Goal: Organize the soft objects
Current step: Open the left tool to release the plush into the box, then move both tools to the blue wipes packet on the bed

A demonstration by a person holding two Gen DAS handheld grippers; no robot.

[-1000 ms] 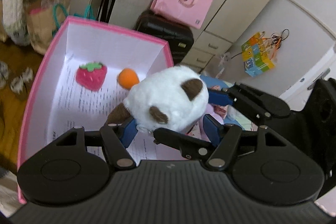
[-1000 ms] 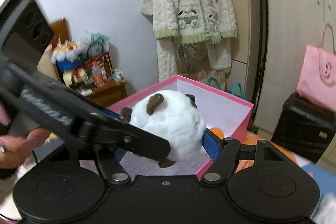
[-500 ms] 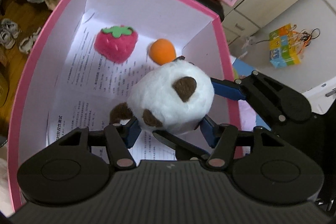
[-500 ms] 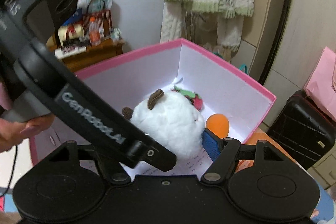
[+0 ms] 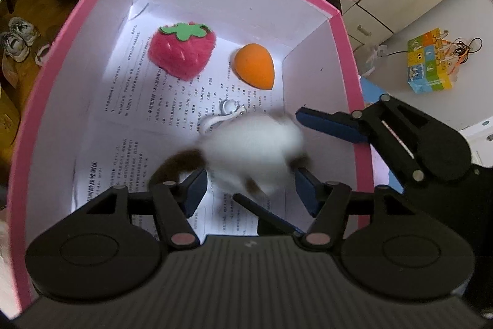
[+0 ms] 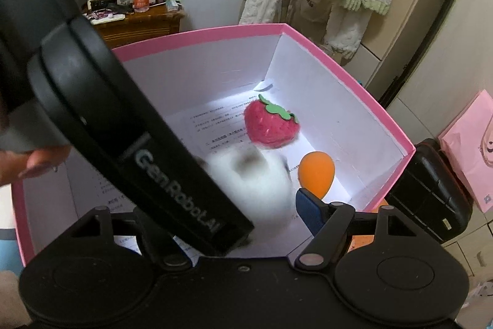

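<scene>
Both grippers point down into the pink box, above its paper-lined floor. The left gripper has its blue fingers spread wide, with the white plush toy between them, motion-blurred and not clearly pressed by either pad; whether it touches the floor cannot be told. A brown blurred part of the toy sticks out toward the left finger, and its white loop with a metal clasp lies just ahead of the fingertips. The right gripper reaches in across from the right side, its jaws also wide apart, one blue finger just beyond the toy's right side and the other passing under the left gripper's body. In the right wrist view the left gripper's black body crosses diagonally over the left finger, and a hand grips its handle at the left edge. Farther ahead of the left gripper, the strawberry plush and the orange egg-shaped sponge lie side by side, apart, near the box's far wall.
</scene>
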